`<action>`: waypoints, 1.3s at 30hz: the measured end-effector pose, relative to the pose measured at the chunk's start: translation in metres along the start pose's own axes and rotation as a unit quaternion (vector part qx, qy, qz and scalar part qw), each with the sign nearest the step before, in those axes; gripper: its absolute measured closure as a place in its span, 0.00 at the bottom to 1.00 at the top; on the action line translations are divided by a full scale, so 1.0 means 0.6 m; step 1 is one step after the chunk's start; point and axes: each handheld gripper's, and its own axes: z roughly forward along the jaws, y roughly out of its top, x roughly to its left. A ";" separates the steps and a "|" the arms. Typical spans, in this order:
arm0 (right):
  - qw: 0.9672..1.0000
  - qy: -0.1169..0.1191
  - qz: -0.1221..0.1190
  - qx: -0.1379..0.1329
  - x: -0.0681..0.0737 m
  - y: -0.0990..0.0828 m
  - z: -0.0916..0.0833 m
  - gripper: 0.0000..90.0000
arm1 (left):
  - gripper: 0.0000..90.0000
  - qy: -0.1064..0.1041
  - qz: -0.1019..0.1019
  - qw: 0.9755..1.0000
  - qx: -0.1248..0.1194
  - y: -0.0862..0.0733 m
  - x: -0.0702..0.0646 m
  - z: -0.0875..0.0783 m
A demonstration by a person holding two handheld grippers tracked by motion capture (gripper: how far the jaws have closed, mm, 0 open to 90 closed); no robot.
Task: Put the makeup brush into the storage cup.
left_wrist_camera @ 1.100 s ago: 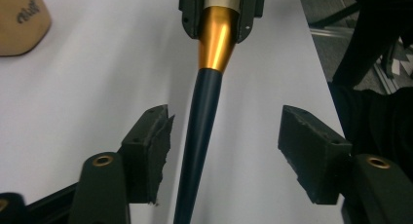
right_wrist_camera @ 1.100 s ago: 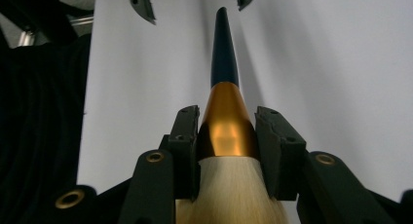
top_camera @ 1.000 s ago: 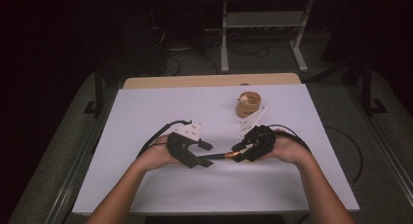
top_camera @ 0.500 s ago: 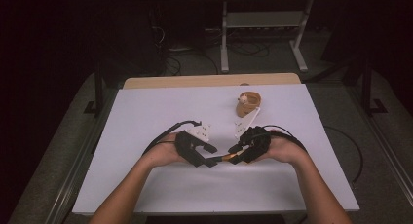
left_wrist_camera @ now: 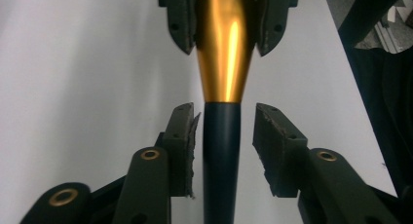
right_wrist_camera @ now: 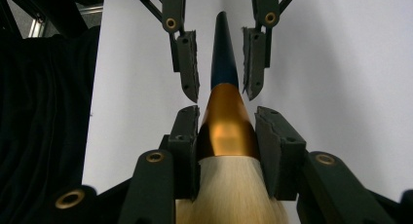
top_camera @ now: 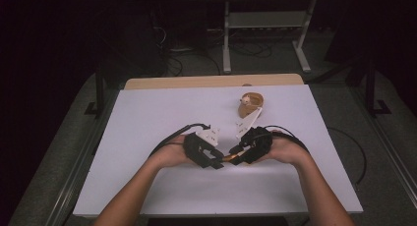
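A brush with a gold ferrule [right_wrist_camera: 226,131], pale bristles [right_wrist_camera: 231,195] and a dark blue tapered handle [left_wrist_camera: 221,156] is held low over the white table [top_camera: 147,118]. My right gripper [right_wrist_camera: 226,112] is shut on the ferrule, with its pads against both sides. My left gripper [left_wrist_camera: 224,109] faces it tip to tip, its jaws on either side of the handle. These jaws have just been closing, and a narrow gap still shows at each pad. In the high view the left gripper [top_camera: 216,162] and the right gripper [top_camera: 235,156] meet near the table's middle front.
A small brown rounded object [top_camera: 251,104] sits on the table behind the right hand. Black cables trail from both grippers across the table. A metal stand [top_camera: 265,24] is on the floor beyond the far edge. Dark cloth [right_wrist_camera: 44,112] hangs at the table's side.
My left hand has moved right, toward the right gripper, bringing its jaws around the brush handle, and the jaws have narrowed. The right hand and brush have stayed put.
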 end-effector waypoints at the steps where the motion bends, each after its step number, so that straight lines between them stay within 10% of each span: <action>1: 1.000 0.000 0.000 0.000 0.000 0.000 0.000 0.68 | 0.67 0.001 0.000 1.000 0.001 0.000 0.000 0.001; 35: 1.000 0.011 -0.011 -0.002 -0.002 -0.002 0.008 0.67 | 0.83 0.011 0.019 1.000 0.007 0.002 -0.003 0.002; 39: 1.000 0.003 0.000 -0.019 -0.005 -0.005 0.003 0.50 | 0.83 0.019 0.011 1.000 -0.001 0.004 -0.005 -0.007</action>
